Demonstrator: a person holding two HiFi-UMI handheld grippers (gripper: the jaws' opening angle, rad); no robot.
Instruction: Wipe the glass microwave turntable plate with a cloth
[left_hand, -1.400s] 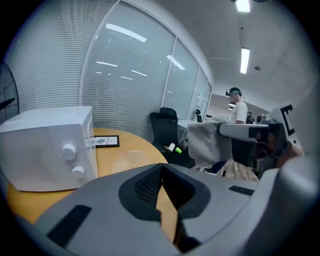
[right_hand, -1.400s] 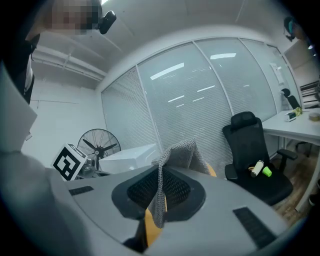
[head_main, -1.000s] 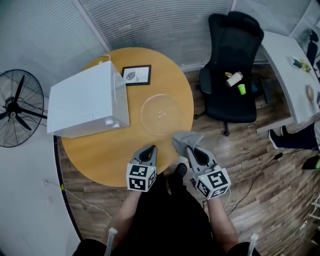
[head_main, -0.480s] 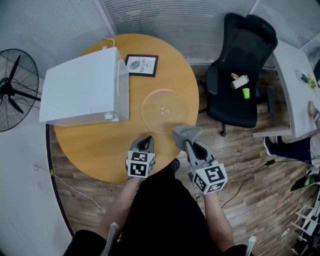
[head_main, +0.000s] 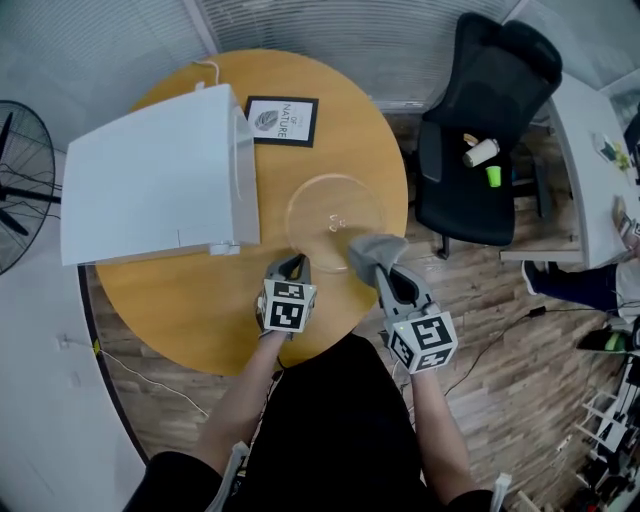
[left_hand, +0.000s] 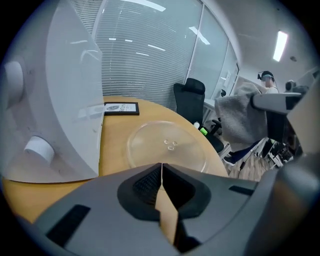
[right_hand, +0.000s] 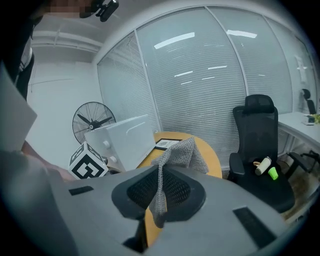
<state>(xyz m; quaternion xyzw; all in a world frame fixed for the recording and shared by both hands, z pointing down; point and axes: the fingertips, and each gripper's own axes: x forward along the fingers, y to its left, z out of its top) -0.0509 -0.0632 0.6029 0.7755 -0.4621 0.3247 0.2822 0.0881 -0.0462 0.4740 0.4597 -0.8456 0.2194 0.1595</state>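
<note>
Jaws of the right gripper (head_main: 380, 274) clamp a grey cloth (head_main: 372, 248) just over the near rim of the glass plate (head_main: 330, 205), which lies flat on the round tabletop (head_main: 190, 300). Beside it, the left gripper (head_main: 290, 266) has its jaws together, empty. I'd lay the cloth flat and press lightly, lest the plate slide.

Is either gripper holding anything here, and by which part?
The right gripper pinches the grey cloth by one edge; the left gripper is shut on nothing.
</note>
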